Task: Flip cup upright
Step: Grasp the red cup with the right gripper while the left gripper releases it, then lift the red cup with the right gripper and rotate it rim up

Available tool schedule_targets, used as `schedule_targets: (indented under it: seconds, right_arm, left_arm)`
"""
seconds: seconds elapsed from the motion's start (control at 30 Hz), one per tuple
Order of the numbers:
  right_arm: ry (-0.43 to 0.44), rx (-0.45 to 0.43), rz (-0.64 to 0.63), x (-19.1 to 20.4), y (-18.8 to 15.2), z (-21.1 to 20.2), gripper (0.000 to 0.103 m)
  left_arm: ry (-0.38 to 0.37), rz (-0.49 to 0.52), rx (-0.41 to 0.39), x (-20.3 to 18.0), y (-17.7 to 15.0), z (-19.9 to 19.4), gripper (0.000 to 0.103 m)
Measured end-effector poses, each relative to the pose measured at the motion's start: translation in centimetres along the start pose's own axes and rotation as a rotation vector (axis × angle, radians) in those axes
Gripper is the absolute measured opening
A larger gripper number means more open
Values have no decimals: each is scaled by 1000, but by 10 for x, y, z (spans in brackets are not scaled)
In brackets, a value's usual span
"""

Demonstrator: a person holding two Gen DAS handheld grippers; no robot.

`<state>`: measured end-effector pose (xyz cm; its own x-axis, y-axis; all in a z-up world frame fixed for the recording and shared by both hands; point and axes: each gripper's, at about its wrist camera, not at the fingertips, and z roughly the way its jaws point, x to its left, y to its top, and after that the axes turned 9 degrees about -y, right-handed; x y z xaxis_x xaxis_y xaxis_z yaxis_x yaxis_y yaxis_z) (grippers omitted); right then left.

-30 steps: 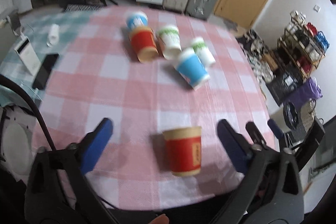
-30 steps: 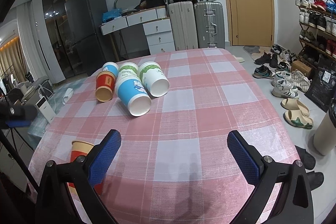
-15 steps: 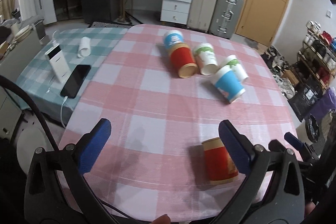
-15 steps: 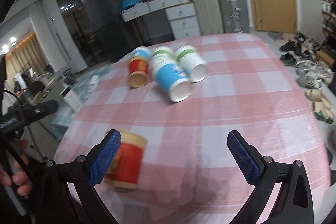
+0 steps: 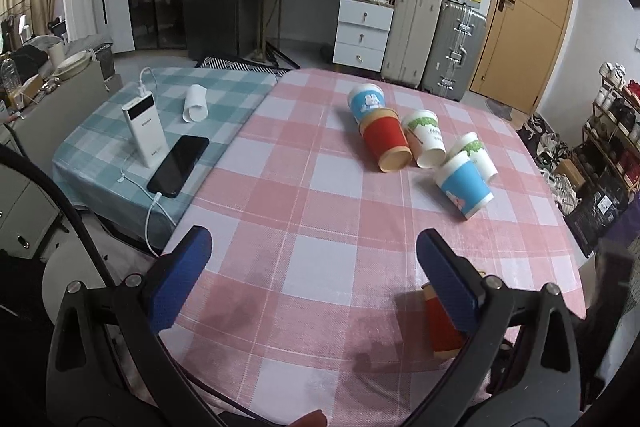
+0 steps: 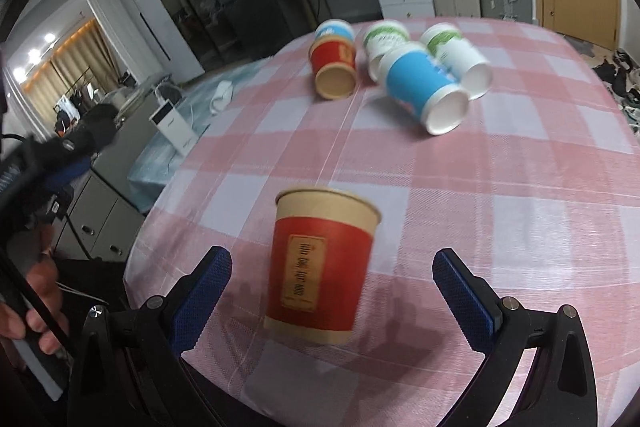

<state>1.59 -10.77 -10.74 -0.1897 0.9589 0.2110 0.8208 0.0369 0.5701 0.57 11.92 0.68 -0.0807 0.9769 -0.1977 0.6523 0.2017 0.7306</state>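
A red paper cup (image 6: 320,263) with a tan rim stands upright near the front edge of the pink checked table (image 6: 520,195). My right gripper (image 6: 332,295) is open with its blue pads either side of the cup, not touching it. In the left wrist view the same cup (image 5: 440,327) is mostly hidden behind the right finger. My left gripper (image 5: 316,279) is open and empty over the table's front left part. Several cups lie on their sides further back: a red one (image 5: 388,143), a blue one (image 5: 464,187), a white and green one (image 5: 426,137).
A lower table with a green checked cloth (image 5: 100,131) stands to the left, holding a white power bank (image 5: 144,131), a black phone (image 5: 178,165) and a roll of paper (image 5: 195,102). Suitcases, drawers and a door stand behind. Shoes lie on the floor at right.
My right gripper swung left and closer, so the upright red cup now sits between its fingers. My left gripper moved left and back, and the cup slid behind its right finger.
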Motion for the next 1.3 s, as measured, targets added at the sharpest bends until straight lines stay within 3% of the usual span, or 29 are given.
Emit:
schedule_targets:
  seconds: [0.3,0.4,0.67,0.8,1.0,1.13,1.3]
  right_arm:
    - [13,142,5,2,10,39,87]
    - [25,202,14,2,11,53,73]
    - [15,194,27,0,13,52,63]
    - [27,102,-10,3,10,36,62]
    - [-6,-148,-139,20,1,8,62]
    - [-5,-182,-124,24,-2,11,63]
    - [-77,-306,-119,33,-13,5,62]
  left_arm:
    - [-1,-9,10,5,-3,-2,102]
    - [-7,-12,13,5,-3,0,102]
    - [-12,-15,19,7,-2,5,102]
    - [-14,-13,19,7,-2,6,102]
    - [-20,-12,19,5,-3,8,102]
    - [-24,-10,15,4,-2,9,102]
    - [-22,-14,9,3,-3,8,102]
